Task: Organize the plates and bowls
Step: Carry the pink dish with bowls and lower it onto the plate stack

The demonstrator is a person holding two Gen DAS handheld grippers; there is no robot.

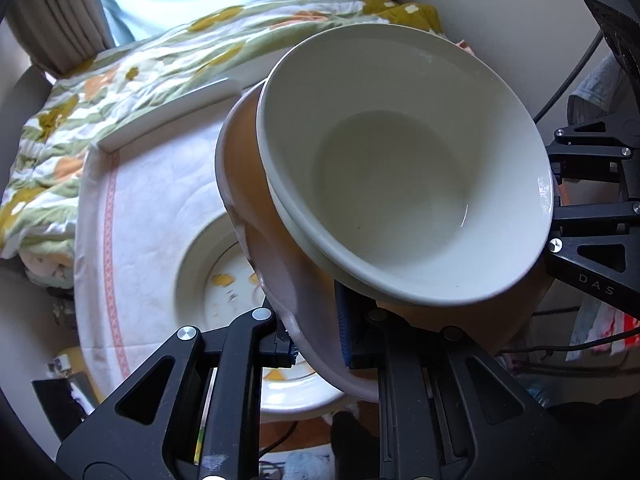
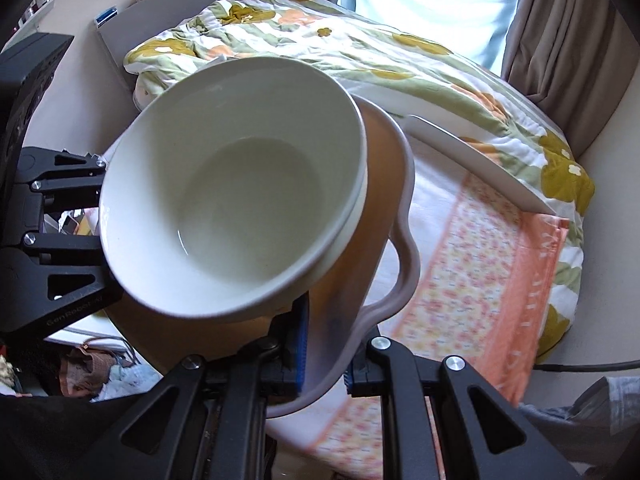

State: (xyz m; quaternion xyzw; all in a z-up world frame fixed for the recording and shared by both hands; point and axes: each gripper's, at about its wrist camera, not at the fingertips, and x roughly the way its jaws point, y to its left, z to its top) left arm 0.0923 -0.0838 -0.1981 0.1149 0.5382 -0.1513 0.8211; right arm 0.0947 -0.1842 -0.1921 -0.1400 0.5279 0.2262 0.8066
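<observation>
Above the floral plate [image 1: 236,280] on the table [image 1: 152,200], seen from the left wrist, the left gripper [image 1: 316,340] is clenched on the near edge of a wavy-rimmed plate [image 1: 256,208], which is tilted and lifted clear of the cloth; two white bowls [image 1: 400,168], nested one inside the other, ride on it. Beyond the bowls the right gripper [image 1: 592,208] comes in from the far side, and letters reading "DAS" show on its black frame. Over to the right wrist: the right gripper [image 2: 324,356] is likewise clamped on the opposite edge of the wavy-rimmed plate [image 2: 400,208], bowls [image 2: 240,184] leaning with it, and an orange flowered cloth [image 2: 480,248] lies below. The left gripper [image 2: 60,216] shows past the bowls, its frame marked with what looks like "GenRobot.AI". My read: the stack is mid-carry, both hands sharing it, likely bound for the floral plate. Next call is levelling the tilt so the bowls don't slide, then lowering it centred.
</observation>
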